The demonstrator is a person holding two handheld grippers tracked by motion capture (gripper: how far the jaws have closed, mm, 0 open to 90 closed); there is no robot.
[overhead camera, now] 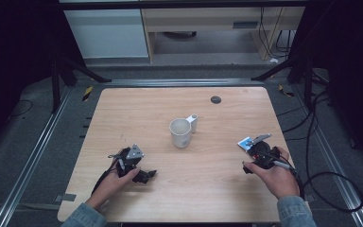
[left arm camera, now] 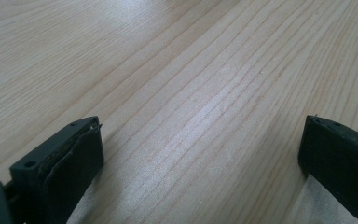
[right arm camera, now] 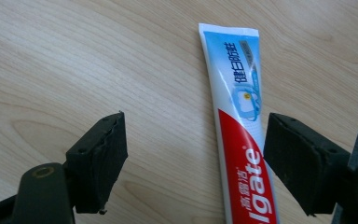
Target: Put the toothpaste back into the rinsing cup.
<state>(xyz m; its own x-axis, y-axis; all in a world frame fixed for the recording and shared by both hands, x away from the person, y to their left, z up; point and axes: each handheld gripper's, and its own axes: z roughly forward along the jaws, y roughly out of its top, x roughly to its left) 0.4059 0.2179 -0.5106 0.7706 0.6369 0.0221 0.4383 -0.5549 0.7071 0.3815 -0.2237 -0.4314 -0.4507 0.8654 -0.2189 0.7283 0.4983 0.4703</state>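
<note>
Low over the table [overhead camera: 179, 165], both tongs gape: left tongs [left arm camera: 200, 154] empty, right tongs [right arm camera: 193, 154] straddling toothpaste [right arm camera: 242, 140].

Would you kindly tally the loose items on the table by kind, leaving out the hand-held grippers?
White mug: 1
Toothpaste tube: 1
Small white upright item beside the mug, kind unclear: 1
Total: 3
</note>
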